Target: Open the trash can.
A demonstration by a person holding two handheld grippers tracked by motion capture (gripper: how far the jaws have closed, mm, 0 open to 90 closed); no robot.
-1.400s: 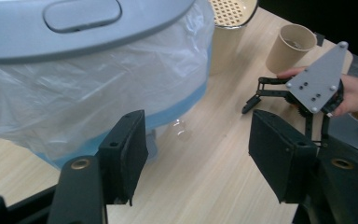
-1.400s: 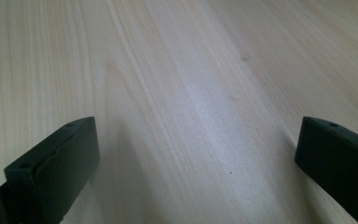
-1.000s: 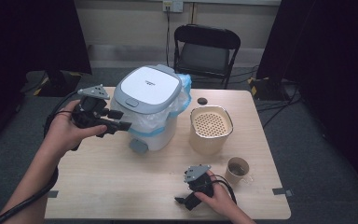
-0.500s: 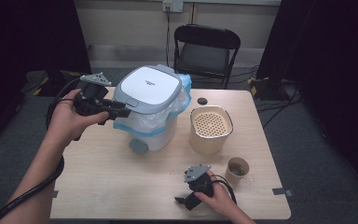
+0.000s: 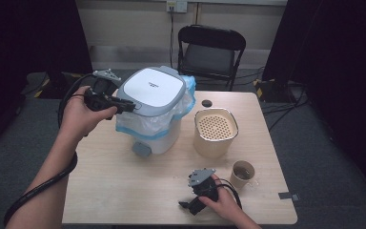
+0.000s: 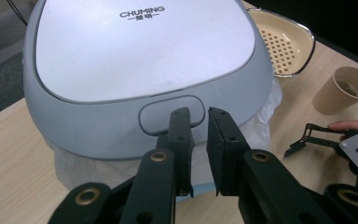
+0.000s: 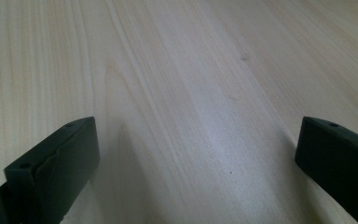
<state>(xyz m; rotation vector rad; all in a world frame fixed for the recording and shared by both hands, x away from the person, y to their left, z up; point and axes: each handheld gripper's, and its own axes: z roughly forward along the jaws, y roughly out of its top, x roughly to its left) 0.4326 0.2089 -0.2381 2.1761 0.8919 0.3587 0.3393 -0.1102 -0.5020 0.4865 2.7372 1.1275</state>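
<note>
So, compared with a second ago: left tongs [image 5: 126, 107] now up at the lid edge of the bin [image 5: 153, 112], at about 9 o'clock of it in the high view. Earlier sat lower and further left, closer to the bin's front-left corner. Right tongs [image 5: 185, 205] unmoved, same spot near the desk's [image 5: 105, 186] front edge around 6 o'clock, resting under the hand.

Bin standing at the desk's centre-left, lid closed, blue-white bag [image 5: 143, 125] bunched out under the rim. Beige perforated container [image 5: 216, 131] just beside it at 3 o'clock, paper cup [image 5: 243, 173] further toward 4 o'clock, small dark cap [image 5: 207, 103] back at 1 o'clock near the far edge.

Left gripper view gives what the high view can't: left tongs [image 6: 200, 116] nearly together, only a narrow gap, tips right at the oblong button [image 6: 156, 116] on the lid's front; touching or just short, can't tell. Also reads the CHUMING lettering [image 6: 141, 12] on the lid, and catches the right tongs [image 6: 303, 142] off at 3 o'clock.

Right gripper view: right tongs [image 7: 198, 154] spread wide apart, nothing between them, just bare desk [image 7: 177, 70] wood grain underneath.
</note>
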